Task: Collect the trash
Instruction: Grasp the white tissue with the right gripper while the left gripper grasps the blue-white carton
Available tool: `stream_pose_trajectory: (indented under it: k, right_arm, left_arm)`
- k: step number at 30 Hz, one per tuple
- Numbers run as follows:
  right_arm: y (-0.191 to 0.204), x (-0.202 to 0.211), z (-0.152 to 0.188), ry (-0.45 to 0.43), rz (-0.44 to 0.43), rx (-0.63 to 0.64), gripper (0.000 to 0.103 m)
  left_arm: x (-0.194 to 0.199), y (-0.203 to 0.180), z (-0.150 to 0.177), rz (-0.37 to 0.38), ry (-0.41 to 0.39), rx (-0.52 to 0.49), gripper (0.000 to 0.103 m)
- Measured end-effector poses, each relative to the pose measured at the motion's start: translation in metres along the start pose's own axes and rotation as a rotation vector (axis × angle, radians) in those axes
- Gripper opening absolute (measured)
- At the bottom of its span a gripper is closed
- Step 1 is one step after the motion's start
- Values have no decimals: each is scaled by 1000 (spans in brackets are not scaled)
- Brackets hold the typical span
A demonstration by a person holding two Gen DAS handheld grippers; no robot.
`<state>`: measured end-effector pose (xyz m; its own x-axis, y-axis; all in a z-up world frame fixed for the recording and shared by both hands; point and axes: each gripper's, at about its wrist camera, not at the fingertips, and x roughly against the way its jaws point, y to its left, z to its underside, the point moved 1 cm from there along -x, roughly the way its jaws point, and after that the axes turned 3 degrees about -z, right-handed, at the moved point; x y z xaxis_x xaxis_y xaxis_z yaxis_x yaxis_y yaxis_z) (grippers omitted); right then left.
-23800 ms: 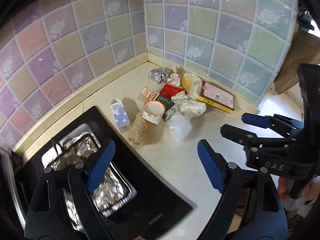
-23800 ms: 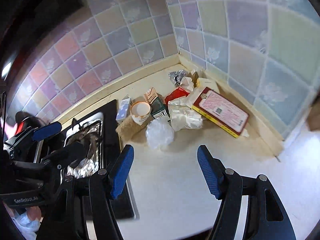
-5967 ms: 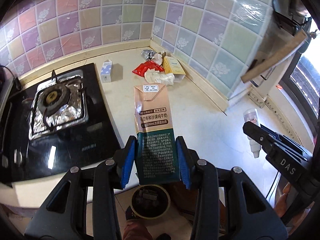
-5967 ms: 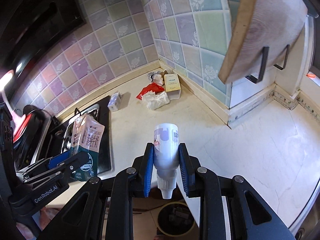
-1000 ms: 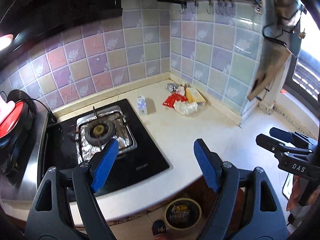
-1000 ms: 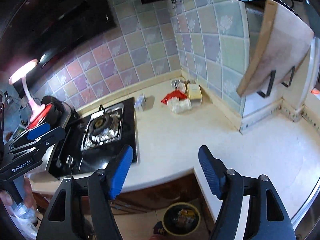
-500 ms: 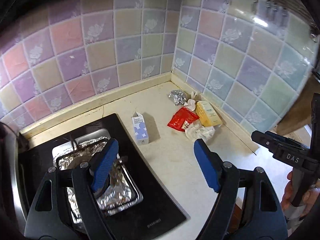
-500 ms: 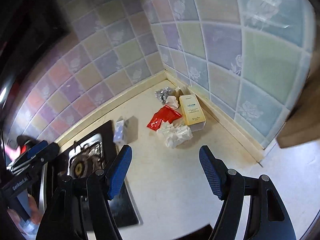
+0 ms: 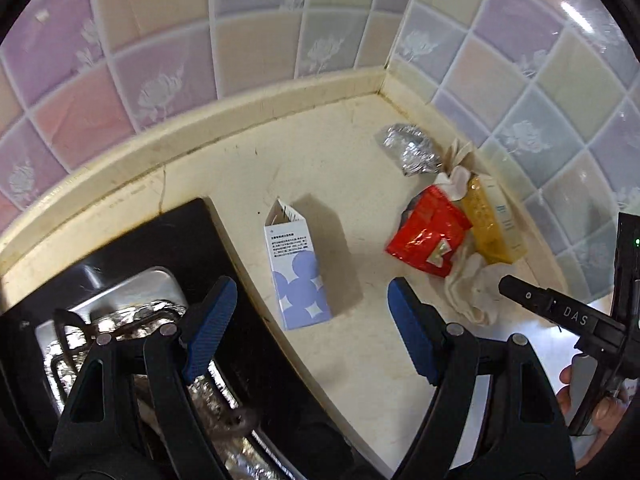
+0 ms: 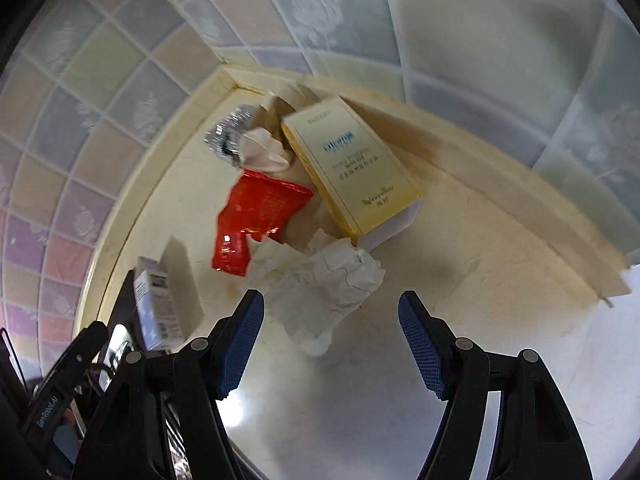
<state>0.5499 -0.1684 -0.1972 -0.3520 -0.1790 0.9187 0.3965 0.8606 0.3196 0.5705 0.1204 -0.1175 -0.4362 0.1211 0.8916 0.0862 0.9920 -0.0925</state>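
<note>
A small white carton with blue dots (image 9: 298, 276) stands upright on the cream counter, just ahead of my open, empty left gripper (image 9: 310, 334). It also shows in the right wrist view (image 10: 158, 308) at the left. My right gripper (image 10: 330, 344) is open and empty, its jaws just short of a crumpled white paper (image 10: 320, 284). Behind the paper lie a red foil wrapper (image 10: 254, 216), a yellow box (image 10: 352, 172), a tissue wad (image 10: 262, 152) and crumpled silver foil (image 10: 224, 132) in the corner.
A black gas hob with a foil-lined burner (image 9: 120, 320) lies at the left, its edge next to the carton. Tiled walls (image 9: 240, 40) meet in the corner behind the trash. The right gripper's body (image 9: 572, 320) shows at the right of the left wrist view.
Both grippers have moved in low and close to the corner trash. The left one now faces the dotted carton, the right one the crumpled paper. Both stay open.
</note>
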Motion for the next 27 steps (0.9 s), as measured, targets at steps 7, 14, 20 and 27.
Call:
stream_pose_trajectory:
  k: [7,14,20,27]
  right_arm:
    - [1,-50,0,46,-10,-49,69]
    - [27,-62,11,19,40,50,38]
    - [31,-67,21,6,36,58,33]
    - [31,-45,30,-27,20,85,31]
  left_arm:
    - [-44,0,4,12,70,22,76]
    - [-67,1,6,7,110,30,57]
    - [-75,5,8,11,124,53,38]
    - [-52,2,14,34,83,41,32]
